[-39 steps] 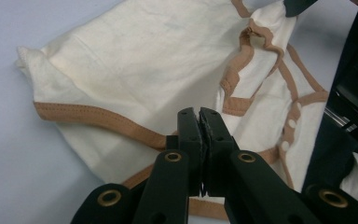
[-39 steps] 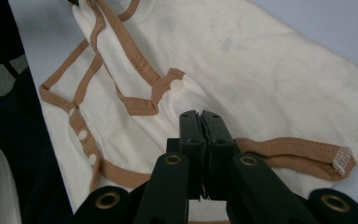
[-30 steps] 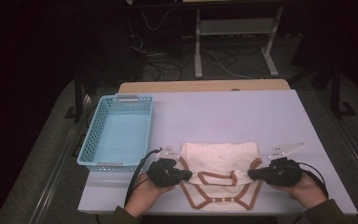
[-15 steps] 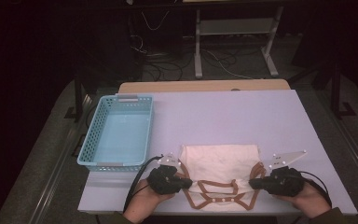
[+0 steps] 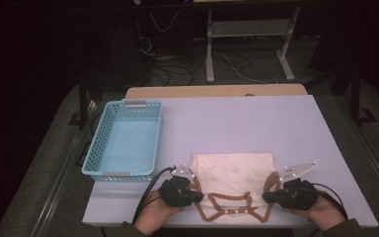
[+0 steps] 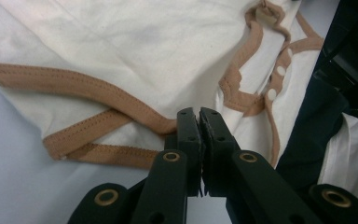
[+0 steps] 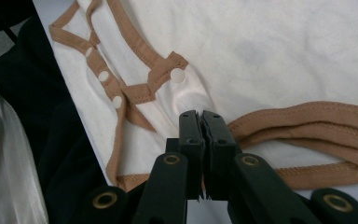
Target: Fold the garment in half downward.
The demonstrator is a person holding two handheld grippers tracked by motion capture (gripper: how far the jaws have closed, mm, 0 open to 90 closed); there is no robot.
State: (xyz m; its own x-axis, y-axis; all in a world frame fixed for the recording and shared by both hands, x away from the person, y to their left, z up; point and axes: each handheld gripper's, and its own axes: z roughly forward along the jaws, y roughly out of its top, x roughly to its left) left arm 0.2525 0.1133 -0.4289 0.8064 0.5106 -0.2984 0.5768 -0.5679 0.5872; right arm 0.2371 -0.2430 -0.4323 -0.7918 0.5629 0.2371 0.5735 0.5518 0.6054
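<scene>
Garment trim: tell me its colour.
Light brown, against the cream garment; the trim shows best in the left gripper view.

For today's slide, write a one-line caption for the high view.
Two hand-held grippers, left and right, pinch a cream garment beside a blue basket.

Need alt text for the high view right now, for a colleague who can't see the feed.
A person's two hands hold the left gripper and the right gripper, each shut on a brown-trimmed edge of a cream garment lying flat at the near edge of a pale table. A light blue basket sits empty to the left.
</scene>
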